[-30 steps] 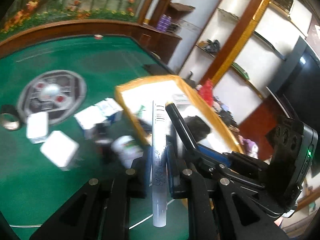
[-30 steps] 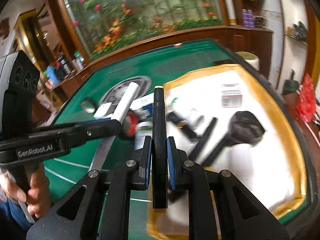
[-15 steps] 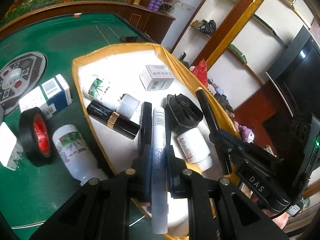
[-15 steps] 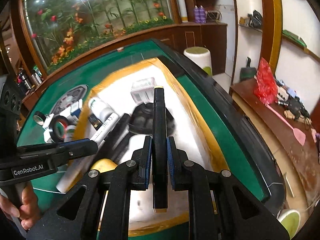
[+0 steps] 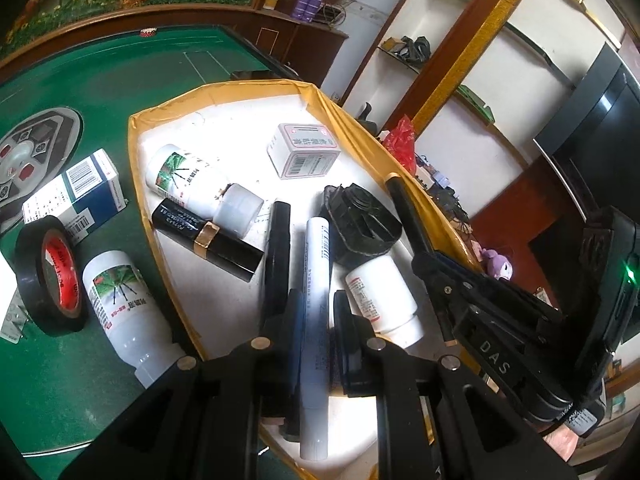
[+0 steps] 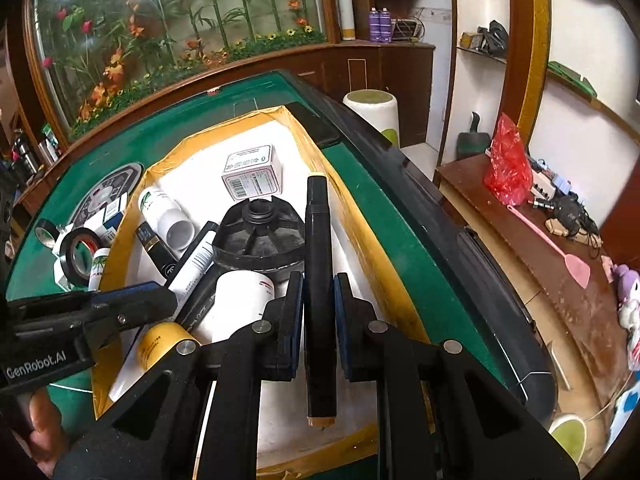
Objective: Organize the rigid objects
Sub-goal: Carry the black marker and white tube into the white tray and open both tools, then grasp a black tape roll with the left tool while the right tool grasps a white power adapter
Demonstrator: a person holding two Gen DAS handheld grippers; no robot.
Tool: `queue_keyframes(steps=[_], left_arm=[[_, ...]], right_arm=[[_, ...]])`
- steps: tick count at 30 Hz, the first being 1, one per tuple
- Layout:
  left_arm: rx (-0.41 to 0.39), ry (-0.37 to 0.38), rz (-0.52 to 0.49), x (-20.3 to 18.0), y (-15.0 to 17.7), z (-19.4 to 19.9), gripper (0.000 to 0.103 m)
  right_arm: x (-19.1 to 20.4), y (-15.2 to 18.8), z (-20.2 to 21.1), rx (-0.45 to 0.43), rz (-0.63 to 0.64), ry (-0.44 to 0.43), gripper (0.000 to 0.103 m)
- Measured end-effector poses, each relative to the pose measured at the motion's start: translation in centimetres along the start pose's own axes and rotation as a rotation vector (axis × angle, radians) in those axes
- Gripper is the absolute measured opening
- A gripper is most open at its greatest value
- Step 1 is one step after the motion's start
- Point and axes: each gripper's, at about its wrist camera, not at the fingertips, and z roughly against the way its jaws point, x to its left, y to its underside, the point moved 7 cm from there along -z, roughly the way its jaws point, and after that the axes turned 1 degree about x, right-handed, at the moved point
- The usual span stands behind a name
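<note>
A white tray with a yellow rim (image 5: 168,104) lies on the green table and also shows in the right wrist view (image 6: 360,216). My left gripper (image 5: 316,304) has its jaws slightly parted around a white marker (image 5: 316,280) that rests low in the tray beside a black marker (image 5: 276,248). My right gripper (image 6: 318,284) is shut on a black marker (image 6: 318,248) and holds it above the tray's right side. The tray holds white bottles (image 5: 192,180), a black tube (image 5: 208,240), a small box (image 5: 306,150) and a black round part (image 5: 360,228).
On the green felt left of the tray lie a black tape roll (image 5: 48,272), a white bottle (image 5: 124,312) and a blue-white box (image 5: 76,192). A round grey console (image 5: 32,148) sits further left. The table edge (image 6: 440,232) runs along the right.
Both grippers have moved from over the table to over the tray and lower. The left gripper's jaws have parted a little around the white marker, which now lies among the tray's objects.
</note>
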Motion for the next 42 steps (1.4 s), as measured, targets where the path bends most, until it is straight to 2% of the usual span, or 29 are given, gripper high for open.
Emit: queue_keyframes(steps=[9, 11, 13, 14, 23, 26, 30, 31, 32, 33, 34, 35, 36, 38, 42], left_arm=[[0.031, 0.021, 0.012, 0.2, 0.2, 0.2, 0.015], [0.026, 0.023, 0.011, 0.3, 0.2, 0.5, 0.015], [0.022, 0.022, 0.009, 0.4, 0.3, 0.9, 0.015], [0.02, 0.024, 0.01, 0.4, 0.3, 1.0, 0.015], [-0.018, 0.025, 0.037, 2.2, 0.2, 3.7, 0.015], [-0.046, 0.003, 0.054, 3.9, 0.1, 5.3, 0.015], [-0.106, -0.082, 0.079, 7.7, -0.3, 8.6, 0.017], [-0.127, -0.103, 0.096, 8.9, -0.4, 9.6, 0.019], [-0.15, -0.125, 0.118, 10.1, -0.6, 10.7, 0.026], [-0.179, -0.147, 0.141, 11.6, -0.7, 12.0, 0.044], [-0.205, -0.168, 0.158, 13.0, -0.8, 13.3, 0.056], [-0.241, -0.205, 0.178, 14.7, -0.9, 14.8, 0.081], [-0.275, -0.239, 0.194, 16.1, -1.1, 16.0, 0.086], [-0.326, -0.315, 0.246, 19.3, -1.3, 18.3, 0.086], [-0.313, -0.356, 0.364, 25.4, -2.1, 19.5, 0.086]], right_arm=[[0.2, -0.3, 1.1, -0.014, -0.002, 0.009, 0.018], [0.3, -0.4, 1.5, -0.027, -0.007, -0.001, 0.025], [0.6, -0.6, 2.1, -0.045, -0.007, -0.01, 0.036], [0.8, -0.7, 2.4, -0.055, -0.009, -0.015, 0.038], [5.4, -1.0, 3.9, -0.087, 0.042, -0.124, 0.038], [7.4, -1.0, 4.1, -0.087, 0.073, -0.148, 0.038], [9.7, -0.7, 4.2, -0.082, 0.111, -0.193, 0.038], [10.3, -0.6, 4.2, -0.08, 0.122, -0.205, 0.038], [10.9, -0.5, 4.2, -0.078, 0.135, -0.219, 0.038], [11.7, -0.3, 4.1, -0.075, 0.148, -0.232, 0.038], [12.3, -0.2, 4.1, -0.072, 0.158, -0.24, 0.038], [13.0, 0.0, 4.0, -0.067, 0.172, -0.253, 0.038], [13.5, 0.1, 4.0, -0.065, 0.182, -0.263, 0.038], [14.5, 0.3, 4.0, -0.061, 0.203, -0.28, 0.038], [16.4, 0.7, 3.8, -0.042, 0.231, -0.316, 0.038]])
